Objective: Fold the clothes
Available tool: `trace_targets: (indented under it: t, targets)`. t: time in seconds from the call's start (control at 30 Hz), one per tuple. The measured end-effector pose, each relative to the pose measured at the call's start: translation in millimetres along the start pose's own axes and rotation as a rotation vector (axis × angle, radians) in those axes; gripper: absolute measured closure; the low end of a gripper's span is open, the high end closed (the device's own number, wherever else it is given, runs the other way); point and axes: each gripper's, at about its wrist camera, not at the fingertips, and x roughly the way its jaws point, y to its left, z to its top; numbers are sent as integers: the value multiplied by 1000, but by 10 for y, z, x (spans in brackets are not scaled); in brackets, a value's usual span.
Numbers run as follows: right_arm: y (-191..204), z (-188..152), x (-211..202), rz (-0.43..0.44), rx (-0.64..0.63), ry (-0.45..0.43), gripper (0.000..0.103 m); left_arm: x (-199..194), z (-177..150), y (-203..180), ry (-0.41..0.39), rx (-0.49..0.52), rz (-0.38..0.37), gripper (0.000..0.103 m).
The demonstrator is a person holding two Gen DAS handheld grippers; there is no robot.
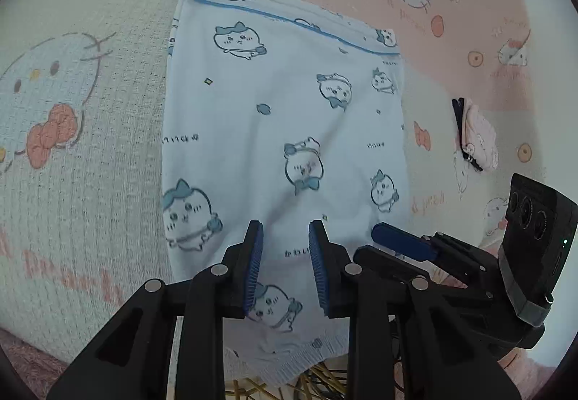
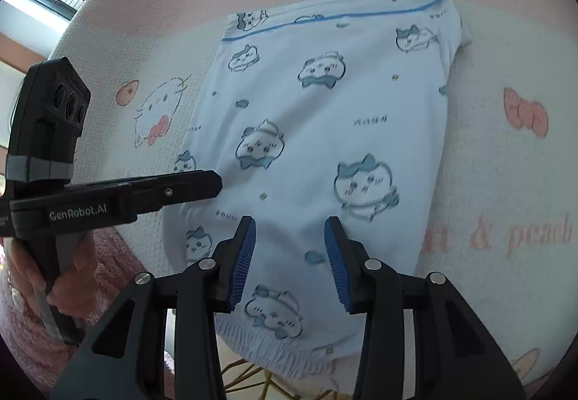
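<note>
- My left gripper sits at the bottom centre of its view with the jaws parted and nothing between the blue pads; cloth shows through the gap.
- My right gripper stands likewise at the bottom centre of its view, jaws spread and empty (rather wider than the left, by my eye).
- In the left view the right tool's blue finger lies at the lower right, just over the garment's near corner; whether it touches the cloth I cannot tell.
- In the right view a hand at the lower left holds the left tool.
- The task's thing, a pale blue garment printed with cartoon figures, lies flat in the middle of both frames. Its ribbed hem is at the bottom edge, nearest me, and a blue stripe crosses it near the top.
- It rests on a pink-and-white cartoon blanket that fills the rest of each frame.
- The garment's side edges run straight and no sleeves stick out, so I judge it already narrowed to a tidy rectangle. The lengthwise fold (hem towards stripe) does not appear made.
- A small pink pouch lies at the right of the left view, well apart.
</note>
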Motion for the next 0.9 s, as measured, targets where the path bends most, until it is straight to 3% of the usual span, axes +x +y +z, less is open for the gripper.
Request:
trace_targets:
  t: [0.1, 0.17, 0.3, 0.37, 0.5, 0.6, 0.7, 0.87, 0.9]
  targets:
    - [115, -224, 62, -123, -65, 20, 62, -17, -181, -108, -3, 98, 128, 75]
    - [110, -298, -1, -110, -83, 16, 62, -27, -299, -180, -5, 162, 211, 75]
    - [24, -493, -93, -99, -67, 44, 62, -39, -417, -312, -5, 196, 217, 75]
    - [-10, -629, -108, -169, -79, 65, 62, -44, -476, -378, -4, 213, 220, 75]
    - [-142, -785, -293, -104, 29, -6, 61, -56, -594, -510, -4, 246, 225, 75]
    - [-136, -807, -395, -71, 29, -110, 61, -66, -682, -602, -4, 268, 229, 75]
    - [-203, -862, -377, -72, 79, -108, 61, -153, -731, -400, -4, 151, 197, 75]
    - [-96, -878, -195, -133, 34, -73, 61, -125, -930, -218, 6, 175, 368, 75]
    - [-123, -888, -211, -130, 43, -70, 61, -163, -966, -174, 3, 163, 361, 75]
